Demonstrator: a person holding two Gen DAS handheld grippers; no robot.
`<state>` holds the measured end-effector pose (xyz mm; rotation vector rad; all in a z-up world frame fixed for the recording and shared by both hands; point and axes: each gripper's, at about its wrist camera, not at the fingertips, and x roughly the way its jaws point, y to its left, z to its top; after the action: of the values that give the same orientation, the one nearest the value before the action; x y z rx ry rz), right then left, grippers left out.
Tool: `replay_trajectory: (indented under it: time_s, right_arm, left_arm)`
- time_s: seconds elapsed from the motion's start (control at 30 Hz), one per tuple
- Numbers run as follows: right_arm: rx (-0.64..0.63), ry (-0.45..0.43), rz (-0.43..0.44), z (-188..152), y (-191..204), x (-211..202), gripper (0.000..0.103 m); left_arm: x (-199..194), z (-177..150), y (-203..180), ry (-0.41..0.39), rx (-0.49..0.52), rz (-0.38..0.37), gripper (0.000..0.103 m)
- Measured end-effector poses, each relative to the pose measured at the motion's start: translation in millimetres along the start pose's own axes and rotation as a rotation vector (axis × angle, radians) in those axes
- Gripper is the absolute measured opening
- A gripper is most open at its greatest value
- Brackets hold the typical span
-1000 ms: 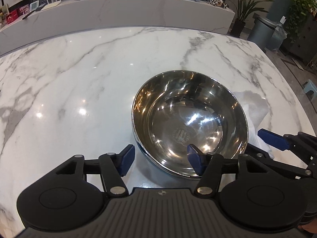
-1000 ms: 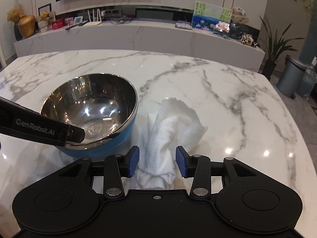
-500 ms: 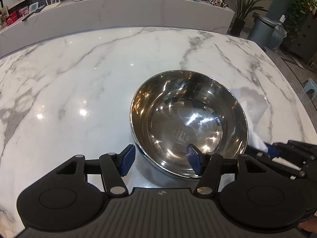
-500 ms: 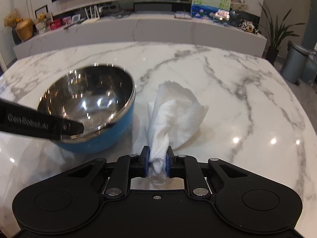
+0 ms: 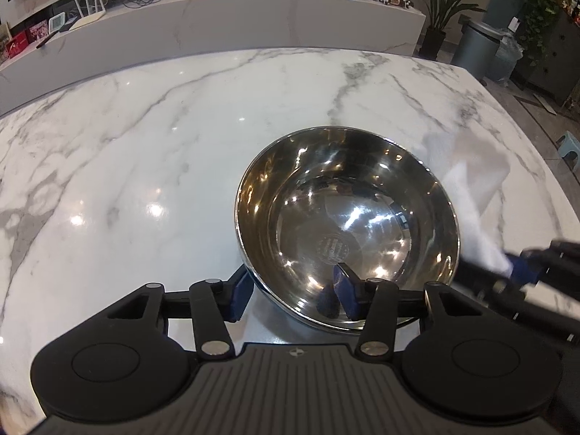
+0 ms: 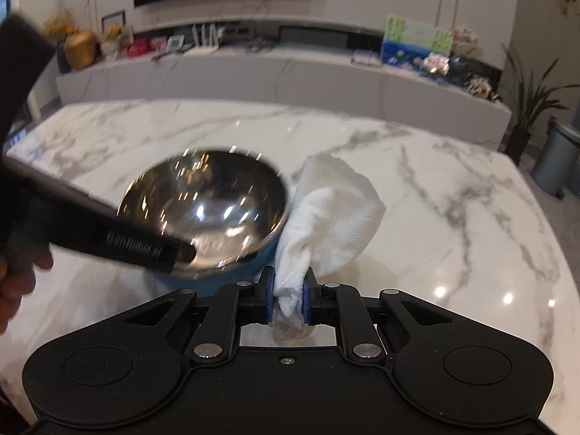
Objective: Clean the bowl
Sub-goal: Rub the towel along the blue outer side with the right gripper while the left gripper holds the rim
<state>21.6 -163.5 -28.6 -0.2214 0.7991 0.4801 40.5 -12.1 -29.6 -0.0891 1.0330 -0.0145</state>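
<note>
Two hand-held grippers worked over a white, grey-veined marble worktop (image 5: pixel 152 137). At the left, the left gripper (image 5: pixel 290 291) pointed steeply down at the near rim of the bowl (image 5: pixel 348 224), a steel bowl with a mirror-bright inside and a blue outer shell that showed in the right wrist view. Its jaws straddled the bowl's near-left wall, one blue pad outside the shell and the other inside the basin, and they were closing; the pads seemed not yet to press on the wall, though reflections in the steel made that contact hard to judge. The bowl itself sat upright on the worktop, right of centre in the left wrist view and left of centre in the right wrist view. In the right wrist view a person's hand (image 6: pixel 14 275) appeared at the far left edge, gripping the black body of the left gripper, which reached across the bowl's rim. Just beside the bowl, on its right and touching its blue shell, was a crumpled white paper towel (image 6: pixel 326 214). The right gripper (image 6: pixel 288 295) had its jaws drawn together and clamped on the towel's bunched lower end, the rest fanning upward and away. Farther right the worktop lay bare.
</note>
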Motion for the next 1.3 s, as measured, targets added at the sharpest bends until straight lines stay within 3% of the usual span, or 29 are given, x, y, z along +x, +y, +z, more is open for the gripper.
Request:
replay_trajectory:
  time_s: [0.13, 0.3, 0.43, 0.6, 0.7, 0.87, 0.97, 1.03, 1.3]
  right_arm:
    - [-0.026, 0.029, 0.009, -3.2, 7.2, 3.8, 0.013]
    - [-0.042, 0.058, 0.015, -7.4, 11.1, 9.1, 0.013]
    - [-0.042, 0.027, 0.005, -5.8, 8.6, 2.0, 0.013]
    - [-0.044, -0.014, -0.016, -2.3, 3.7, -5.6, 0.013]
    - [-0.035, -0.045, -0.034, 1.4, -1.6, -10.4, 0.013]
    - [-0.012, -0.065, -0.022, 5.9, -7.6, -13.6, 0.013]
    - [-0.023, -0.050, -0.013, 5.6, -4.6, -9.7, 0.013]
    - [-0.037, -0.031, -0.004, 3.9, -0.4, -7.5, 0.013]
    - [-0.102, 0.040, 0.050, -1.1, 18.9, -1.0, 0.013]
  left_arm:
    - [2.0, -0.5, 4.2, 0.031, -0.039, -0.001, 0.057]
    - [5.9, -1.1, 9.0, 0.063, -0.081, -0.056, 0.056]
    - [6.1, -1.0, 8.3, 0.051, -0.061, -0.053, 0.048]
    - [6.8, 1.3, 8.1, 0.030, -0.035, -0.058, 0.046]
    - [7.4, 4.1, 7.1, 0.012, -0.025, -0.041, 0.035]
    - [9.8, 8.3, 9.9, 0.006, -0.039, -0.028, 0.034]
    - [9.5, 7.6, 10.0, 0.016, -0.049, -0.028, 0.039]
    - [9.2, 7.0, 10.6, 0.028, -0.066, -0.030, 0.050]
    - [7.3, 5.9, 12.2, 0.045, -0.087, -0.038, 0.052]
